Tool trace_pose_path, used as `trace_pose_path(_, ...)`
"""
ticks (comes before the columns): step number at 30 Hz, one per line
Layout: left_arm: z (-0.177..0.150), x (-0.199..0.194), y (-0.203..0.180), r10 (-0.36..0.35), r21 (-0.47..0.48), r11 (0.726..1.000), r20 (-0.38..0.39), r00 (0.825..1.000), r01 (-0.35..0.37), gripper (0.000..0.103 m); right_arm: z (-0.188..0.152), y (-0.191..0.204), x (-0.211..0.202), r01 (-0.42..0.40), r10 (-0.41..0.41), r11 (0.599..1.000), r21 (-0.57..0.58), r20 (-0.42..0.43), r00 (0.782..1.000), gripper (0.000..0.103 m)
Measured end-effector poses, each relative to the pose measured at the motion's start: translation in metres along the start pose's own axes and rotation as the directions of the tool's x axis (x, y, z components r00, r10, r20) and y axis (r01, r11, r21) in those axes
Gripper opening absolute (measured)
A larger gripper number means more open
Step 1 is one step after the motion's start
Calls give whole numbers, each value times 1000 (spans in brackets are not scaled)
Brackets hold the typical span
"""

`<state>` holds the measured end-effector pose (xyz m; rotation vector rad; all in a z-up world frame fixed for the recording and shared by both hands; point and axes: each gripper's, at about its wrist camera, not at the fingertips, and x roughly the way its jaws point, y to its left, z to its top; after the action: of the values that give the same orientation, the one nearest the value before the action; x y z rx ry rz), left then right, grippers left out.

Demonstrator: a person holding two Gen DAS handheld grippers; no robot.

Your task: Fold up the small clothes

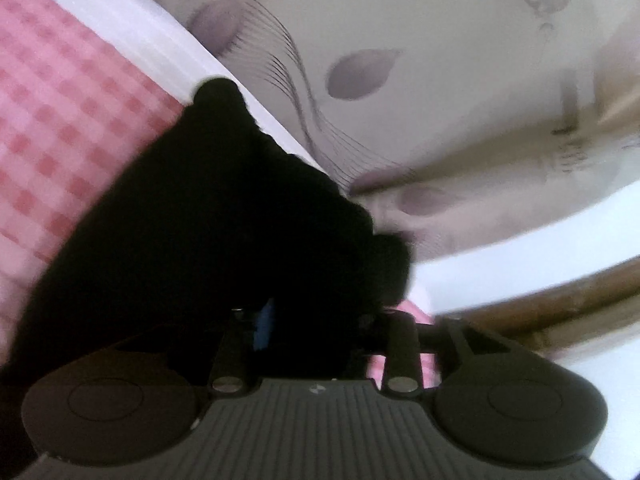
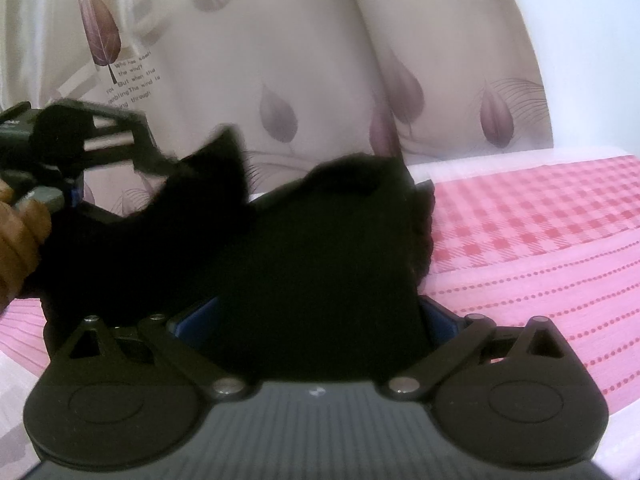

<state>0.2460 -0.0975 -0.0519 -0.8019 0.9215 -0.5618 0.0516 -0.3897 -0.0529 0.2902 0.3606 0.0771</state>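
In the left wrist view, a black garment (image 1: 208,216) fills the middle of the frame, lying over a pink checked bedspread (image 1: 68,120) and reaching toward a beige leaf-print curtain (image 1: 420,40). The left gripper (image 1: 320,320) sits low against the cloth; its blue-padded fingers are mostly lost in the dark fabric, so whether the jaws press on the garment cannot be told. The picture is blurred.

In the right wrist view, the same black garment rises straight ahead of the right gripper (image 2: 316,312), its lower edge running down between the two blue-padded fingers (image 2: 438,320). The jaws stand wide apart with the cloth between them; whether the pads press on it cannot be told. At the left edge, a hand (image 2: 18,236) holds the left gripper against the garment's raised corner. Pink bedspread lies to the right, curtain behind.
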Motion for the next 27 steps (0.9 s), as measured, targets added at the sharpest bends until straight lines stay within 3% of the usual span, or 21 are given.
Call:
trace_pose_path(3,-2,-9,-2,-135,-50,990,-31,990,134,66,0,0,0,1,-1,1000,1,-2,1000,103)
trace_pose_path(6,-3,-31,-8,-289,-37,957,-26,957,288,70,0,0,0,-2,2,1000,3,-2,1000,103)
trace_pose_path(8,-3,-55,-10,-360,45,932,14,933,359,74,0,-1,-2,-9,9,1000,9,2,1000,103)
trace_pose_path(11,-12,-96,1,-367,225,915,111,924,336,85,1,-11,-15,-46,41,996,82,60,997,103)
trace_pose_path(13,-23,-114,21,-332,334,905,171,927,263,86,3,-26,-30,-161,138,964,210,119,983,103)
trace_pose_path(16,-42,-119,57,-281,401,895,171,944,194,86,10,-32,-40,-301,258,895,329,169,951,103)
trace_pose_path(19,-65,-108,86,-277,418,886,127,953,202,86,24,-27,-26,-363,333,842,400,145,932,103)
trace_pose_path(23,-88,-95,102,-347,427,862,104,932,274,89,45,-20,18,-310,340,806,505,33,940,103)
trace_pose_path(27,-96,-91,103,-404,494,811,88,911,312,96,58,-10,58,-270,340,790,550,-26,940,103)
